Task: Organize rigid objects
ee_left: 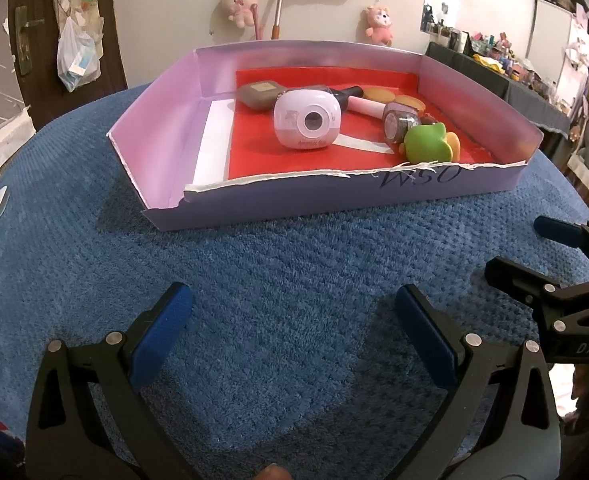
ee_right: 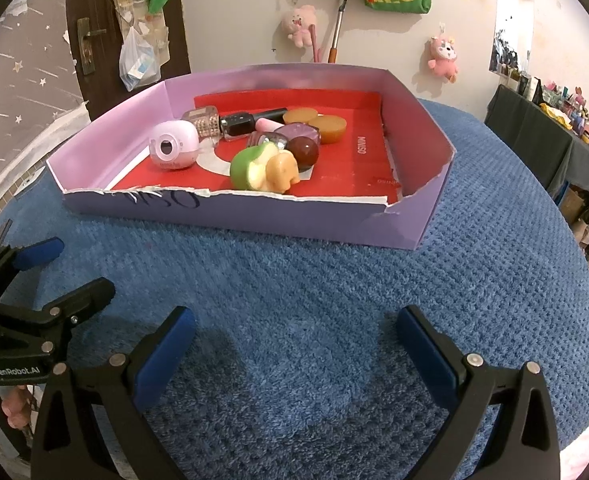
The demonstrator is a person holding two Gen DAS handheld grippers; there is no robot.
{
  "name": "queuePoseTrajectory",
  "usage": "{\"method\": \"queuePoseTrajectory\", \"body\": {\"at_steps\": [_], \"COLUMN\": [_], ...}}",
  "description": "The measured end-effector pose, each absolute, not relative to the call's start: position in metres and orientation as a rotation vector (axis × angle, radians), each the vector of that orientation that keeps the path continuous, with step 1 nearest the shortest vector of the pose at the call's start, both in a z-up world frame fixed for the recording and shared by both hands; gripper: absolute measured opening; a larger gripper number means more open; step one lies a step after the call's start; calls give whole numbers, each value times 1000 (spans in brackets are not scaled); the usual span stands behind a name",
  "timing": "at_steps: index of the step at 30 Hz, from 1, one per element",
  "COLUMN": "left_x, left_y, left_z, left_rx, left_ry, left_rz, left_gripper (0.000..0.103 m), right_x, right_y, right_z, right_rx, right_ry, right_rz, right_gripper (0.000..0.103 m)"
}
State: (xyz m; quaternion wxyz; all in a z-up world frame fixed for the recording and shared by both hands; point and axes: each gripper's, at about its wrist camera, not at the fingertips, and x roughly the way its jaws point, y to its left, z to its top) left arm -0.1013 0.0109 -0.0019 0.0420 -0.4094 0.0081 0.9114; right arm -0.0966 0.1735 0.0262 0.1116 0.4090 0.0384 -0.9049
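Observation:
A shallow lilac cardboard box [ee_left: 374,196] [ee_right: 254,220] with a red liner stands on the blue cloth. Inside it lie a pink toy camera [ee_left: 307,124] [ee_right: 174,151], a green-and-yellow toy [ee_left: 430,143] [ee_right: 264,170], a dark bottle [ee_right: 250,122], a grey-brown case [ee_left: 260,94], two round tan cakes [ee_right: 316,122], a brown ball [ee_right: 303,152] and a glittery jar [ee_left: 399,120]. My left gripper [ee_left: 294,312] is open over bare cloth in front of the box. My right gripper [ee_right: 294,330] is open too, holding nothing. Each gripper shows at the other view's edge [ee_left: 534,252] [ee_right: 58,268].
The blue textured cloth [ee_left: 274,280] [ee_right: 474,280] covers a round table. Plush toys [ee_right: 300,24] and a brush hang on the wall behind. A dark door [ee_right: 94,40] with a plastic bag is at the left; cluttered shelves [ee_right: 554,112] at the right.

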Motion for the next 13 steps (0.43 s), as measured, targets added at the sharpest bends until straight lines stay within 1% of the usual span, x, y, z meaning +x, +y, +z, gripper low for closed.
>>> {"method": "queuePoseTrajectory", "body": {"at_steps": [13], "left_x": [-100], "left_y": [11], "left_z": [-2], "left_rx": [-1243], "left_ry": [24], "left_rz": [2795], "left_gripper": [103], "right_x": [-95], "right_y": [173], "right_z": [26], "right_rx": [1198], "right_ry": [123], "right_rz": [-2662], "right_gripper": [103]}}
